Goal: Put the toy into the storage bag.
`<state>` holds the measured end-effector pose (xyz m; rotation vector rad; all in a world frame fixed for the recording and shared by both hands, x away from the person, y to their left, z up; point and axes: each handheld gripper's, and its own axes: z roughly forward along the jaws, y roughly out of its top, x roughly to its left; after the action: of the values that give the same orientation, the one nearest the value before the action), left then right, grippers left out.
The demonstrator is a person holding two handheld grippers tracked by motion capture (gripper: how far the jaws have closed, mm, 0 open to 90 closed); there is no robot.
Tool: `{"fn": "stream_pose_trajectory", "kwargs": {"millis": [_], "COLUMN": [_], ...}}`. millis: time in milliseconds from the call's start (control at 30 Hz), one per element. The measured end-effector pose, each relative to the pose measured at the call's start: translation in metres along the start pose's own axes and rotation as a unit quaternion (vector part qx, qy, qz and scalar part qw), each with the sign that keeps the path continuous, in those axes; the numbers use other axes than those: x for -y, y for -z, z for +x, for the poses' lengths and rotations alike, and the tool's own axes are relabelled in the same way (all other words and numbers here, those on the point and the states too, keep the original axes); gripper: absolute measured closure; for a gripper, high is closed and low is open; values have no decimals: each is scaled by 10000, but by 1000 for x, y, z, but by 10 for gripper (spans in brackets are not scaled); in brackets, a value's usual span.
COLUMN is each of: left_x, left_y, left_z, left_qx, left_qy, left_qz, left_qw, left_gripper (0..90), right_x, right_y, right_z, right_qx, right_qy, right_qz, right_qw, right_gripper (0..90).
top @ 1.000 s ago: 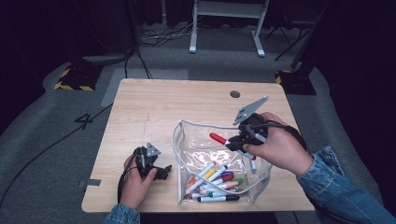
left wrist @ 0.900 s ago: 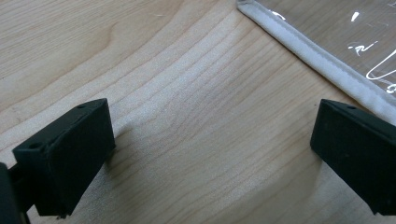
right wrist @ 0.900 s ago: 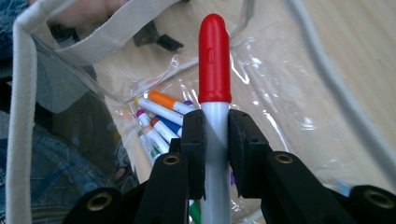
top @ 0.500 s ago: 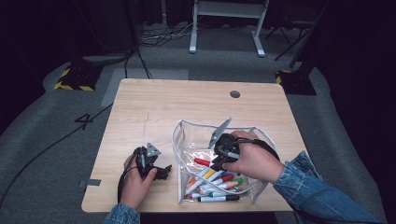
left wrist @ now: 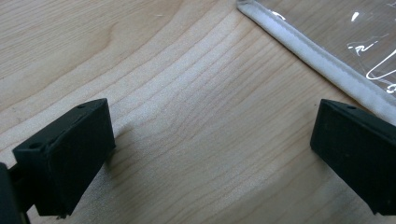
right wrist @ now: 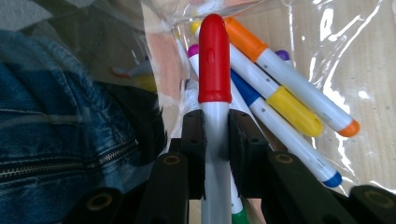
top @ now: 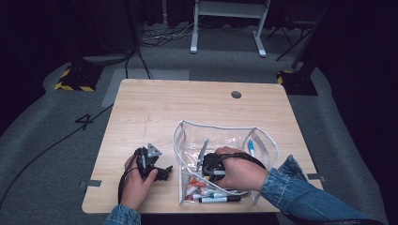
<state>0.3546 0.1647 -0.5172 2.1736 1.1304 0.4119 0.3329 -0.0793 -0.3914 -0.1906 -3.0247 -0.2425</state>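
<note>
Red-capped marker (right wrist: 214, 70) clamped in right tool (right wrist: 215, 135) inside one clear pouch (top: 225, 131); left tool (left wrist: 205, 154) wide, empty.

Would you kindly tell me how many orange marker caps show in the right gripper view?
2: one orange cap just right of the red cap, one small orange end cap at far right. Others may be hidden.

Light wooden table (top: 155, 108), grey carpet floor (top: 56, 122), white metal frame (top: 225, 18) behind, dark surroundings, yellow-black striped block (top: 75, 79)
</note>
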Motion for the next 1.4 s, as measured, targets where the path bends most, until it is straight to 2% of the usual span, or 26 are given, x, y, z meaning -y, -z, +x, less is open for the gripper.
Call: {"fn": "stream_pose_trajectory", "kwargs": {"millis": [100, 133, 167, 233, 300, 367, 400, 467, 567, 667, 700, 833, 900, 1000, 1100, 1200, 1267, 1333, 1400], "left_x": [0, 0, 0, 0, 0, 0, 0, 0, 0, 0, 0, 0, 0, 0, 0, 0, 0, 0, 0], "left_y": [0, 0, 0, 0, 0, 0, 0, 0, 0, 0, 0, 0, 0, 0, 0, 0, 0, 0, 0], "left_z": [0, 0, 0, 0, 0, 0, 0, 0, 0, 0, 0, 0, 0, 0, 0, 0, 0, 0, 0], "left_qx": [0, 1, 0, 0, 0, 1, 0, 0, -1, 0, 0, 0, -2, -2, -2, 0, 0, -1, 0], "left_qy": [0, 0, 1, -1, 0, 2, 0, 3, 1, 2, 0, 1, -1, 0, -2, -15, -1, 1, 0], "left_qz": [0, -1, -1, 0, -1, -2, -1, -1, -2, -1, 0, -3, -4, -4, -4, 5, -2, -2, -2], "left_qw": [10000, 10000, 10000, 10000, 10000, 10000, 10000, 10000, 10000, 10000, 10000, 10000, 10000, 10000, 10000, 10000, 10000, 10000, 10000], "left_gripper": [0, 0, 0, 0, 0, 0, 0, 0, 0, 0, 0, 0, 0, 0, 0, 1, 0, 0, 0], "right_x": [0, 1, 2, 4, 6, 8, 9, 12, 19, 32, 36, 59, 71, 90, 112, 135, 149, 160, 169], "right_y": [-5, -6, -7, -2, 8, 22, 30, 47, 73, 98, 103, 125, 134, 143, 149, 150, 147, 140, 129], "right_z": [0, -2, -3, -7, -8, -8, -8, -8, -12, -17, -19, -32, -40, -53, -66, -81, -91, -99, -107], "right_qx": [-80, -78, 37, 297, 345, 367, 425, 617, 910, 1217, 1279, 1547, 1599, 1765, 2092, 2179, 2184, 2121, 2044], "right_qy": [4, 23, 55, 183, 22, -185, -189, -246, -347, -573, -637, -1085, -1383, -1717, -2151, -2582, -2788, -2991, -3165], "right_qz": [108, 82, -126, -321, -593, -1035, -1230, -1599, -2079, -2397, -2466, -2723, -2886, -3006, -3030, -3164, -3137, -3076, -2983], "right_qw": [9999, 9999, 9999, 9989, 9976, 9938, 9913, 9849, 9733, 9615, 9585, 9435, 9338, 9214, 9045, 8864, 8810, 8780, 8770], "right_gripper": [765, 711, 623, 557, 493, 466, 455, 447, 452, 462, 462, 462, 461, 464, 466, 471, 467, 458, 444]}}
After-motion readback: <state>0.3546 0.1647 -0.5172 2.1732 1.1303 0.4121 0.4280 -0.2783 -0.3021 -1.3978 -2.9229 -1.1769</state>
